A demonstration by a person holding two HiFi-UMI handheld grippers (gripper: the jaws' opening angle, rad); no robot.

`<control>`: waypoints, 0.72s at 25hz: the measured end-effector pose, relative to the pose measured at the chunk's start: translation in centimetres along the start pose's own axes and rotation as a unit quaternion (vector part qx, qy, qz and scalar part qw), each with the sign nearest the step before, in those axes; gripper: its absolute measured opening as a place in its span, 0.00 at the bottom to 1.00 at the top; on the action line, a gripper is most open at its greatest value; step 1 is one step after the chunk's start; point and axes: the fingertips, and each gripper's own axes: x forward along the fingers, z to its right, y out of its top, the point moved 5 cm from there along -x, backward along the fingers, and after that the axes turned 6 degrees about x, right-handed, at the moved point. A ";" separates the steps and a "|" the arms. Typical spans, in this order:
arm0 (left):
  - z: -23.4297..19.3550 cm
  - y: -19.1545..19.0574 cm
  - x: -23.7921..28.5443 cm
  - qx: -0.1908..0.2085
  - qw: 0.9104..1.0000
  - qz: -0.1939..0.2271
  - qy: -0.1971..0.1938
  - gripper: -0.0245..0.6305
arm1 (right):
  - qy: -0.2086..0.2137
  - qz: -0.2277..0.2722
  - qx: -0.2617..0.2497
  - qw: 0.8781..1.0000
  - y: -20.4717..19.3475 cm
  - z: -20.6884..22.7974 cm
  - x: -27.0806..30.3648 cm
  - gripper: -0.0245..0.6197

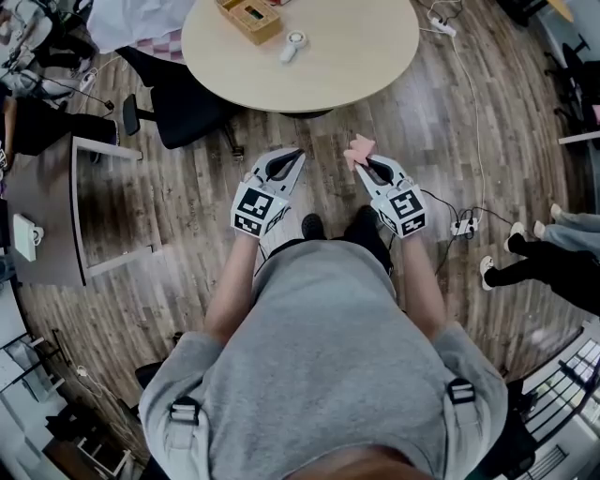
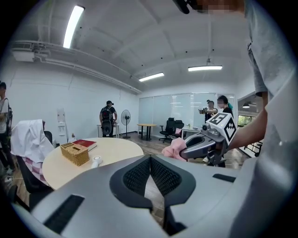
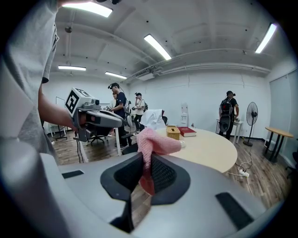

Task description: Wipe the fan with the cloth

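Observation:
A small white hand-held fan (image 1: 293,44) lies on the round beige table (image 1: 356,56) ahead of me; it also shows in the left gripper view (image 2: 96,161). My right gripper (image 1: 361,166) is shut on a pink cloth (image 1: 359,150), which bunches up out of its jaws (image 3: 156,142). My left gripper (image 1: 291,157) is beside it, shut with nothing in it (image 2: 150,160). Both are held level over the floor, short of the table edge. In the right gripper view the cloth hides most of the small fan.
A wicker box (image 1: 251,19) and a red book (image 2: 84,144) sit on the table. A black office chair (image 1: 178,103) stands left of it, a desk (image 1: 56,206) further left. A power strip (image 1: 461,226), cables and people's legs (image 1: 534,253) are at the right. A pedestal fan (image 3: 252,111) stands far off.

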 end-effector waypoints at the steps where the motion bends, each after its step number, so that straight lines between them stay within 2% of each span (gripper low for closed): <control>1: 0.0 -0.1 -0.1 0.004 1.000 -0.003 0.001 0.07 | 0.000 -0.001 -0.001 1.000 0.0 -0.2 0.0 0.10; 11: -0.7 -0.1 -1.1 0.019 1.000 0.000 0.005 0.07 | -0.012 -0.005 -0.016 1.000 0.1 -1.0 0.4 0.11; 18: -1.5 0.4 -1.8 -0.006 0.999 0.040 -0.012 0.09 | -0.014 -0.016 -0.020 1.000 -0.2 -2.0 1.0 0.11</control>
